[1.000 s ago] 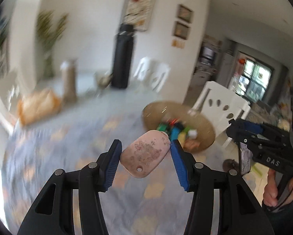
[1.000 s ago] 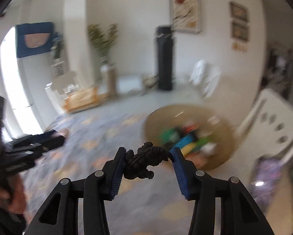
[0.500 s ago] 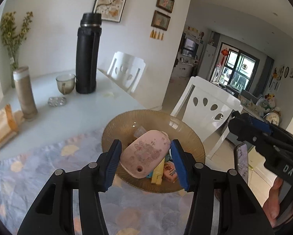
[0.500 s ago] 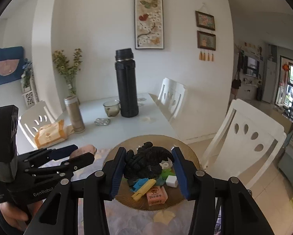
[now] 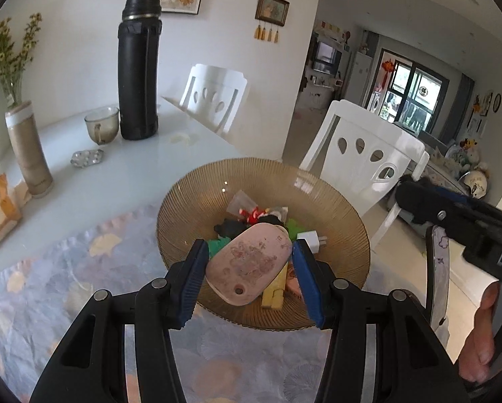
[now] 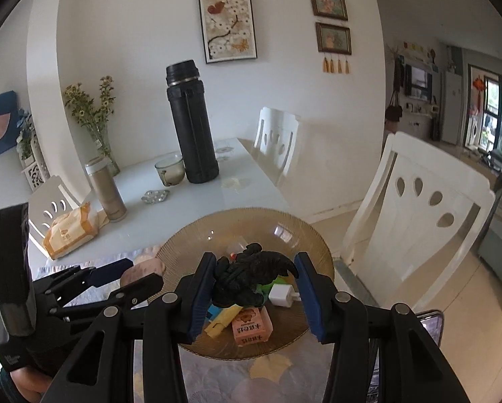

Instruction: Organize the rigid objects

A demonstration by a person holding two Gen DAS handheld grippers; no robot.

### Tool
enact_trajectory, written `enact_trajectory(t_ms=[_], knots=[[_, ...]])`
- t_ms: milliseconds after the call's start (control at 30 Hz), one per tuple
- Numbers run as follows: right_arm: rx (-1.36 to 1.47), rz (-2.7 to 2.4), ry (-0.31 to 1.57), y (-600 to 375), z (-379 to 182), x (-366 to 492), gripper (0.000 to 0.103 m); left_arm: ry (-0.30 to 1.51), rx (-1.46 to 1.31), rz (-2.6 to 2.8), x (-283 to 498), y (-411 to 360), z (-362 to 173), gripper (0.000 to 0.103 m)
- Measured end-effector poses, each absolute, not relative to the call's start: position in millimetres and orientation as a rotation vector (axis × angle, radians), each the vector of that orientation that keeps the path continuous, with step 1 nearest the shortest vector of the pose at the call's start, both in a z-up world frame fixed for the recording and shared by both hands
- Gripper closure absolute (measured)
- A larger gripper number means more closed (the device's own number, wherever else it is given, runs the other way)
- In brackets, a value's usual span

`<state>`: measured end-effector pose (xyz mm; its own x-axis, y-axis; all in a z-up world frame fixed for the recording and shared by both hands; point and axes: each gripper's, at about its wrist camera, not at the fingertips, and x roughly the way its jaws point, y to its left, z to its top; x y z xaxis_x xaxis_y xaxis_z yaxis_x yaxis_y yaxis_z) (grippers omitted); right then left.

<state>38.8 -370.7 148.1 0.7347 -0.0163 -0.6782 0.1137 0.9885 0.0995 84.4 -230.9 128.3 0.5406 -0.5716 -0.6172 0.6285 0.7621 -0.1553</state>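
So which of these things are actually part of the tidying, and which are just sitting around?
Part of the job:
pink oval piece, in the left gripper
black toy figure, in the right gripper
amber glass bowl of small items

Just lying about:
black flask
glass cup
beige bottle
orange packet

The white table (image 6: 170, 215) carries a patterned cloth (image 5: 49, 288), amber bowl (image 6: 184, 238) and black flask (image 6: 190, 124).

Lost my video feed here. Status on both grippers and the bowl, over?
Left gripper shut on pink oval case. Right gripper shut on black dragon figurine. Both over amber ribbed glass bowl, already holding small items. Nothing in the way.
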Motion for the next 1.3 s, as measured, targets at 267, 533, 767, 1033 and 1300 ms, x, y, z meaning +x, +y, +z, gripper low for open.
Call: enact_trajectory(t_ms=[267, 533, 767, 1033, 1300], knots=[[0.092, -0.079, 0.882, -357, 120, 57, 0.045, 0.719, 0.103, -0.665, 87, -228, 126, 0.033], [0.145, -0.026, 0.803, -347, 151, 26, 0.044, 0.627, 0.067, -0.526, 45, -149, 164, 0.033], [0.107, 0.139, 0.777, -276, 167, -5, 0.044, 0.388, 0.034, -0.293, -42, -55, 214, 0.02], [0.038, 0.31, 0.695, -189, 171, -40, 0.04, 0.303, 0.06, -0.087, -101, 6, 220, 0.001], [-0.039, 0.323, 0.8, -151, 91, -25, 0.029, 0.494, 0.062, -0.004, -63, 7, 117, 0.001]])
